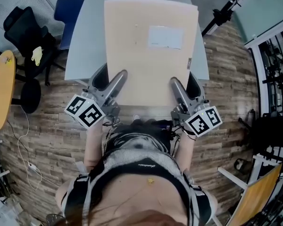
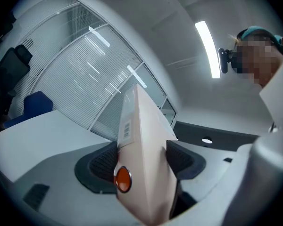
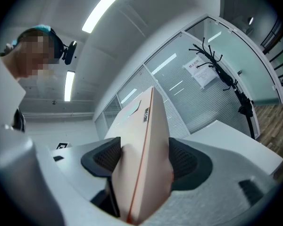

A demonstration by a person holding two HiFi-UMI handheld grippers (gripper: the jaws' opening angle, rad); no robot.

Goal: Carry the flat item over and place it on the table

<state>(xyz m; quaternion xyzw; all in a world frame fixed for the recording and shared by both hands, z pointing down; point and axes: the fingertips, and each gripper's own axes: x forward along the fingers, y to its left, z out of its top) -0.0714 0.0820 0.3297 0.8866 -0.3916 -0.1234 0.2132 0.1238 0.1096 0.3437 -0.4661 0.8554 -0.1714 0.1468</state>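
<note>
A flat tan cardboard box (image 1: 151, 51) with a white label (image 1: 165, 36) is held level over the grey table (image 1: 85, 41). My left gripper (image 1: 109, 79) is shut on its near left edge and my right gripper (image 1: 185, 84) on its near right edge. In the left gripper view the box (image 2: 141, 140) stands edge-on between the dark pads (image 2: 101, 166), with an orange round sticker (image 2: 122, 179) on its side. The right gripper view shows the box (image 3: 148, 145) clamped the same way between the pads (image 3: 186, 161). The far end of the box reaches past the table's middle.
A blue chair (image 1: 68, 13) stands at the table's far left corner and a black office chair (image 1: 26, 32) further left. A round wooden tabletop (image 1: 0, 88) sits at the left edge. A black stand (image 1: 226, 8) rises at the far right over wooden flooring.
</note>
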